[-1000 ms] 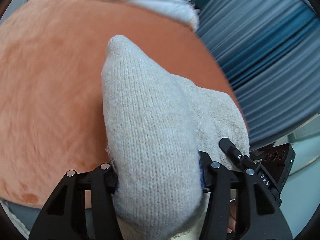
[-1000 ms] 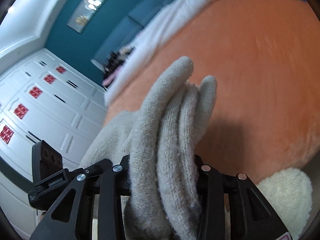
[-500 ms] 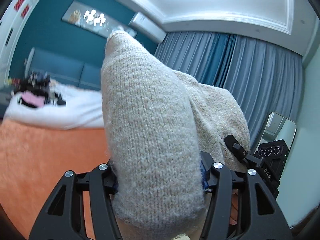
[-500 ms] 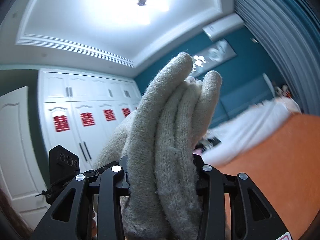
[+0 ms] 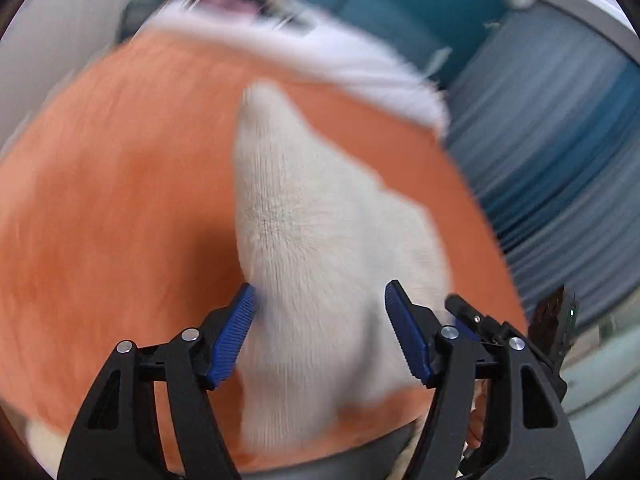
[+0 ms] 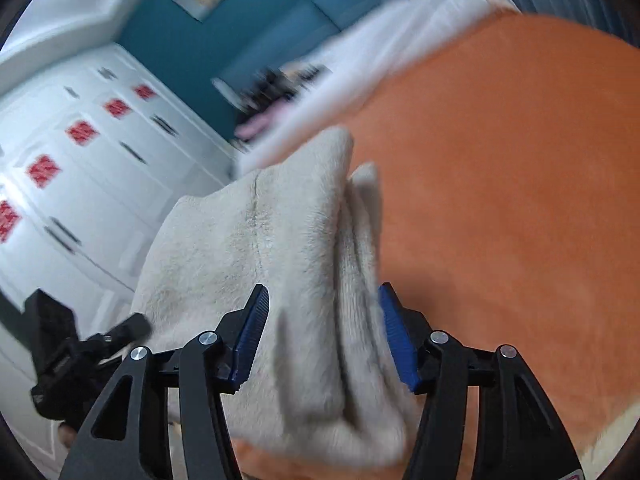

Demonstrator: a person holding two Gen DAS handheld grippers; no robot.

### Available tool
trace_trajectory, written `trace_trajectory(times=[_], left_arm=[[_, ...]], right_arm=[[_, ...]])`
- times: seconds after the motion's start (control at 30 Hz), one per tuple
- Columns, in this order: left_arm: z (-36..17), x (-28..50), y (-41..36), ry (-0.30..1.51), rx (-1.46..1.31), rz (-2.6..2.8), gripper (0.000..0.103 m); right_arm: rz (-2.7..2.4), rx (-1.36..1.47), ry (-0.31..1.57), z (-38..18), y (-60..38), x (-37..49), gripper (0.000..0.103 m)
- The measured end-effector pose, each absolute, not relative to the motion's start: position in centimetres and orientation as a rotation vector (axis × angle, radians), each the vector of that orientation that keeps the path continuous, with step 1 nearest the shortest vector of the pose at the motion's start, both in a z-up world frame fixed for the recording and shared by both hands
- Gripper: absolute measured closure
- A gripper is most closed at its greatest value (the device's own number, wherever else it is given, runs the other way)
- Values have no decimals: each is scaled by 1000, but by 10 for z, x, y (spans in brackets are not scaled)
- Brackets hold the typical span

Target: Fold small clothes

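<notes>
"Between the blue pads of the left claw (image 5: 320, 332) lies the beige knit garment (image 5: 320, 248), and the jaws stand parted; I see daylight on the right pad's side, so I'd call it let go."

"And the right claw (image 6: 320, 332)?"

"Parted as well. Its pads sit on either side of the bunched layers, the right one just at the cloth's edge, but nothing looks pinched. The frames are blurred, so I can't swear the fabric is untouched."

"Why spread wide over the same piece?"

"My guess: each claw had one end of the folded edge, and both are releasing so it settles flat. The stacked layers in the right view suggest at least one fold is made."

"Where does the garment sit?"

"On the orange blanket (image 6: 520, 200), near its front edge, one end pointing toward the far side."

"What kind of surface?"

"Plush and soft, likely a bed, so the knit should stay put but may rumple if dragged."

"The room?"

"White bedding (image 5: 340, 60) beyond the orange, blue curtains (image 5: 560, 160) to one side, a teal wall (image 6: 192, 40), and white wardrobe doors (image 6: 80, 200) with red emblems."
</notes>
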State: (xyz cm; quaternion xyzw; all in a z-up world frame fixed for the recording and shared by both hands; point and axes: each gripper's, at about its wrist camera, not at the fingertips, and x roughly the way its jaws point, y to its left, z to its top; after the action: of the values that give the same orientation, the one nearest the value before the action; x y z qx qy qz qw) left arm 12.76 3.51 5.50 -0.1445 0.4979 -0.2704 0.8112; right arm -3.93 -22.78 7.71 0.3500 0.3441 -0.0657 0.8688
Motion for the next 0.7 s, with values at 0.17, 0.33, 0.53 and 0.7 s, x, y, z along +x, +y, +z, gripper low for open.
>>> trace_trajectory(times=[0.17, 0.33, 0.53, 0.7], left_arm=[[9, 102, 63, 1112, -315, -500, 38], [10, 115, 62, 1063, -345, -456, 16], [-42, 161, 85, 1146, -521, -381, 12], [-69, 187, 79, 1230, -558, -402, 44]], right_arm=[[-206, 844, 787, 15, -244, -87, 48], [-184, 861, 786, 20, -250, -62, 32], [-101, 767, 920, 9, -209, 14, 25], [-68, 769, 1014, -27, -192, 58, 68]])
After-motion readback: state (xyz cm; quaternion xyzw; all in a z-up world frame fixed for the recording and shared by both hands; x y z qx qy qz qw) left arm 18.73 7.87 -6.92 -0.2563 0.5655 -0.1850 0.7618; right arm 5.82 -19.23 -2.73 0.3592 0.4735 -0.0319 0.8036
